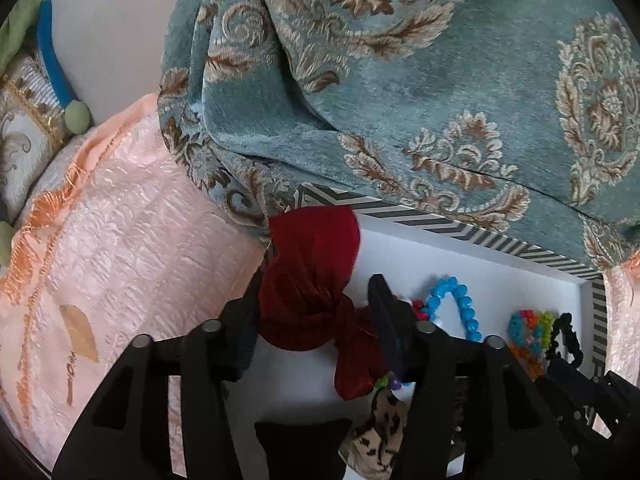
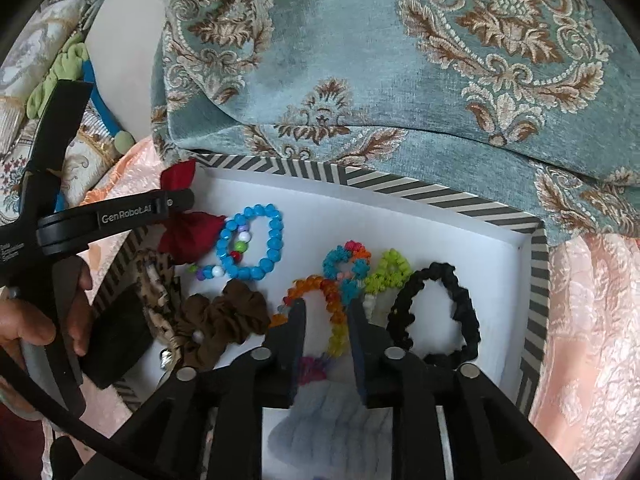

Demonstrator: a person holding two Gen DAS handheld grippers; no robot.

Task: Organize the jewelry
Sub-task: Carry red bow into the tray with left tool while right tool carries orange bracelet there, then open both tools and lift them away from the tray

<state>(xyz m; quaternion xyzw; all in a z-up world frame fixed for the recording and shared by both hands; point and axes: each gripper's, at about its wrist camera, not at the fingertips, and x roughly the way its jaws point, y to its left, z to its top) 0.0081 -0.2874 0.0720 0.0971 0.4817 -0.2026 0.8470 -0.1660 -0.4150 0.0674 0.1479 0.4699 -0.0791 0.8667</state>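
Left gripper (image 1: pixel 316 320) was clenched on a red velvet bow (image 1: pixel 312 276), held above the left end of the striped-rim box (image 1: pixel 440 226). Right gripper (image 2: pixel 326 328) stood released, its 2 fingers straddling an orange beaded bracelet (image 2: pixel 334 308) on the white box floor. Also in the box: blue beaded bracelet (image 2: pixel 256 240), brown scrunchie (image 2: pixel 228 316), black scrunchie (image 2: pixel 440 312), lime scrunchie (image 2: pixel 386 270). Teal patterned fabric (image 2: pixel 400 60) lay just behind the box.
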